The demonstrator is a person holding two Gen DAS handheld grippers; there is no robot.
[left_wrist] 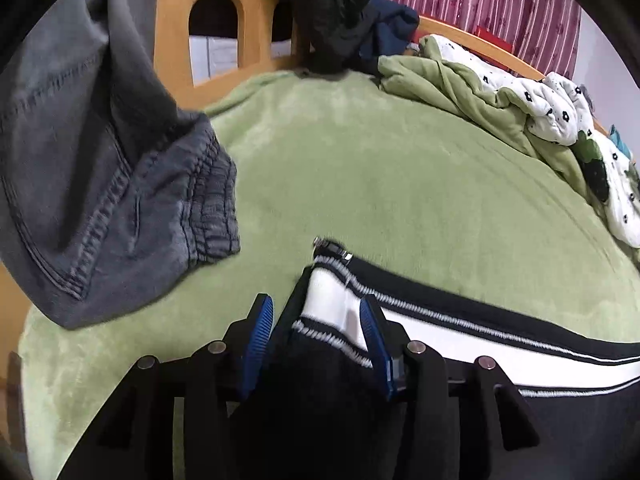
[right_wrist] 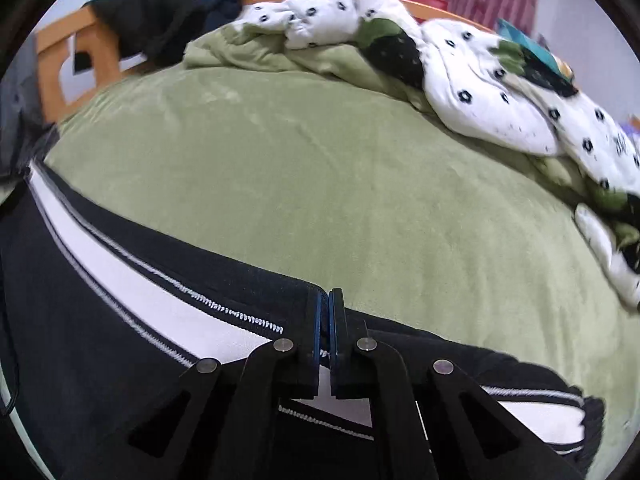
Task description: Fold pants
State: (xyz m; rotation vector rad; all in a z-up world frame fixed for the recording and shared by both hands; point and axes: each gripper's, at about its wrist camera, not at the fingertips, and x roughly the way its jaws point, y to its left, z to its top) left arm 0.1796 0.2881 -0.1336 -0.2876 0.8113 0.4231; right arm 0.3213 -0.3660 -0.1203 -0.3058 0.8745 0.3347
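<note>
The black pants point(left_wrist: 500, 344) with a white side stripe lie stretched across the green bed cover, also seen in the right wrist view point(right_wrist: 120, 288). My left gripper point(left_wrist: 316, 320) has its blue pads apart on either side of a bunched end of the pants, with cloth between them. A metal zipper pull point(left_wrist: 332, 249) sticks out just beyond that end. My right gripper point(right_wrist: 328, 312) is shut on the upper edge of the pants, pads pressed together on the black cloth.
Grey jeans point(left_wrist: 112, 184) lie at the left on the green bed cover point(left_wrist: 380, 168). A white flowered quilt point(right_wrist: 500, 92) is heaped along the far right. Dark clothes point(left_wrist: 340, 20) hang on the wooden bed frame point(left_wrist: 176, 20). Pink curtains hang behind.
</note>
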